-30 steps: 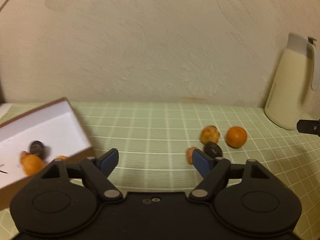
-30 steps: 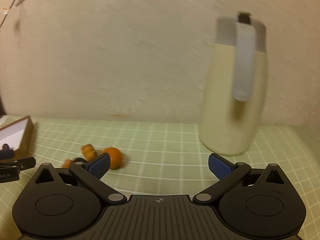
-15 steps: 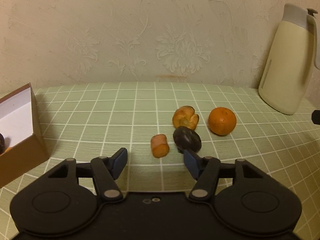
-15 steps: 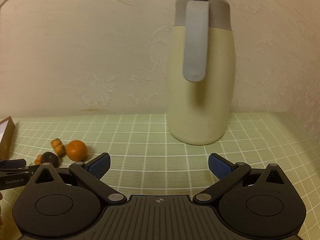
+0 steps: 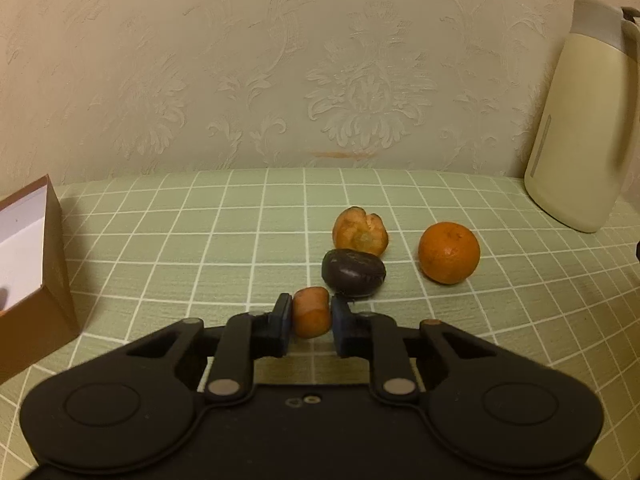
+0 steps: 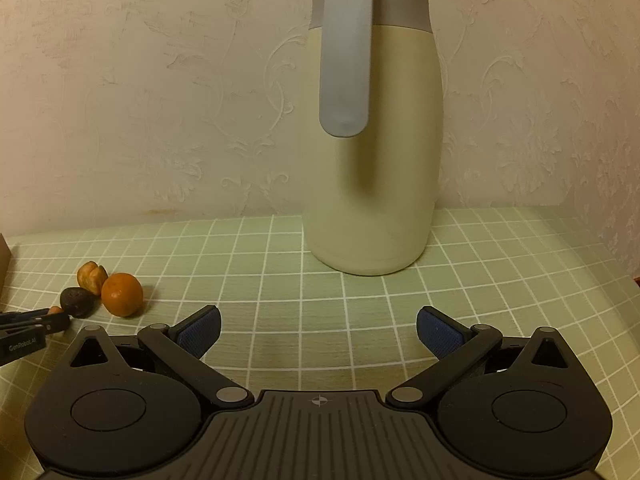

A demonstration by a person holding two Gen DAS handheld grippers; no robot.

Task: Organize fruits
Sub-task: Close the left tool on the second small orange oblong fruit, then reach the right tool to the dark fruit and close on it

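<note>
Pinching the small orange piece (image 5: pixel 311 311), the left gripper (image 5: pixel 310 318) is clamped; the right gripper (image 6: pixel 318 330) gapes empty.

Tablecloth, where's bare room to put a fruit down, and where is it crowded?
Free: the checked tablecloth between the cardboard box and the fruit cluster, and the stretch ahead of the right gripper, short of the cream jug. Crowded: around the left gripper, where the orange chunk, dark fruit, lumpy fruit and mandarin bunch.
</note>
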